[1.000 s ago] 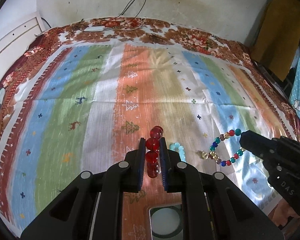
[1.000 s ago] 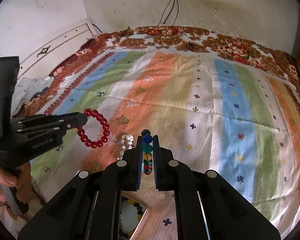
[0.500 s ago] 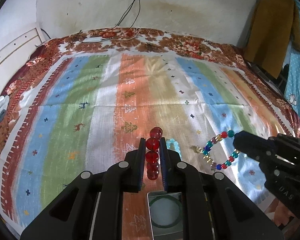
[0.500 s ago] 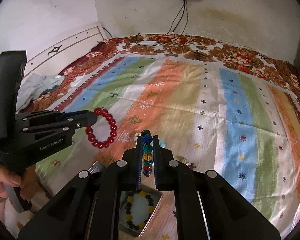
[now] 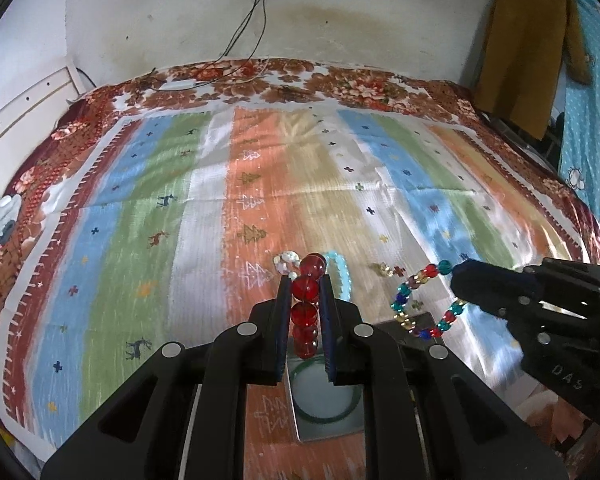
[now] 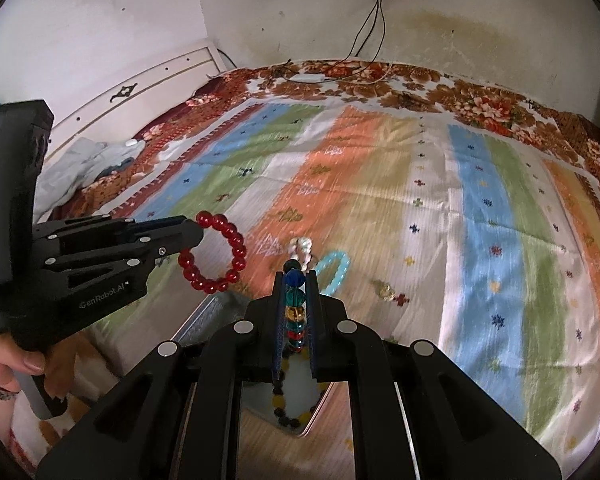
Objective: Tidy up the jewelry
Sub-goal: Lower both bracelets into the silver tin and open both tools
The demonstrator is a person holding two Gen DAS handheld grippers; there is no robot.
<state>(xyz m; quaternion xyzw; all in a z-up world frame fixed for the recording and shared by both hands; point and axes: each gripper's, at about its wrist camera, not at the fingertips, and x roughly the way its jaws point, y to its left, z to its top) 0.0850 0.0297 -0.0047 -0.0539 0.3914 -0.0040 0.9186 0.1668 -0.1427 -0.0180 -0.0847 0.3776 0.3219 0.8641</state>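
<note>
My left gripper is shut on a red bead bracelet, which hangs as a ring in the right wrist view. My right gripper is shut on a multicoloured bead bracelet, seen hanging in the left wrist view. Both are held above a metal tray at the bed's near edge. The tray holds a green bangle and a black-and-yellow bead bracelet. A light blue bracelet, a clear bead bracelet and a small gold piece lie on the striped bedcover.
The striped bedcover spreads ahead to the wall. A white headboard is at the left, with crumpled cloth beside it. A cable lies at the far end. Hanging clothes are at the right.
Both grippers have drawn back towards the near edge with their bracelets, so the tray now shows more fully beneath them. The grips have not changed.
</note>
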